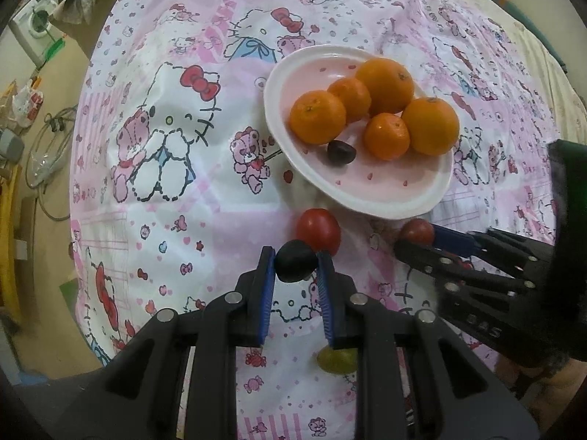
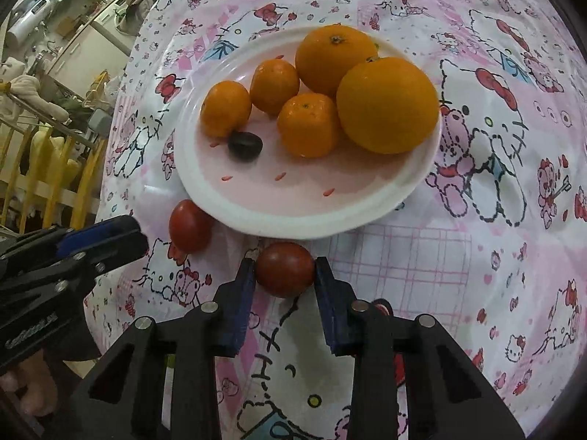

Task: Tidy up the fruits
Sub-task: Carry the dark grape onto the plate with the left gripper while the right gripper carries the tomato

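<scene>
A round surface (image 1: 154, 220) draped in a pink-and-white cartoon-cat cloth fills both views, with a cluttered room dim at the edges: a washing machine (image 1: 35, 22) far left in the left wrist view, and yellow railings (image 2: 55, 179) in the right.

Nearest the left camera, the left gripper (image 1: 295, 262) is clamped on a small dark grape (image 1: 295, 266), the blue pads pressing both its sides; it looks pinched so it can be carried the short way to the plate. A pale green grape (image 1: 335, 361) lies on the cloth beneath that gripper, half covered by the right-hand finger, so its full shape is hard to read.

The right gripper (image 2: 284, 271) has closed on a reddish-brown cherry tomato (image 2: 285, 273), with both pads against it just short of the plate's near rim. Whether either fruit is lifted clear of the cloth I cannot tell.

A second red tomato (image 1: 318, 231) sits loose on the cloth just beyond the left gripper, near the plate edge, apparently waiting its turn.

Farther on, the white plate (image 2: 304, 216) with its pink centre holds five oranges, two large (image 2: 387, 104) and three small (image 2: 308, 128), bunched toward its far side, and one dark grape (image 2: 245, 145) beside them. The open near half seems left for the small fruit. The fisheye bends the far cloth, and a hand shows only as a blur at the corner.
</scene>
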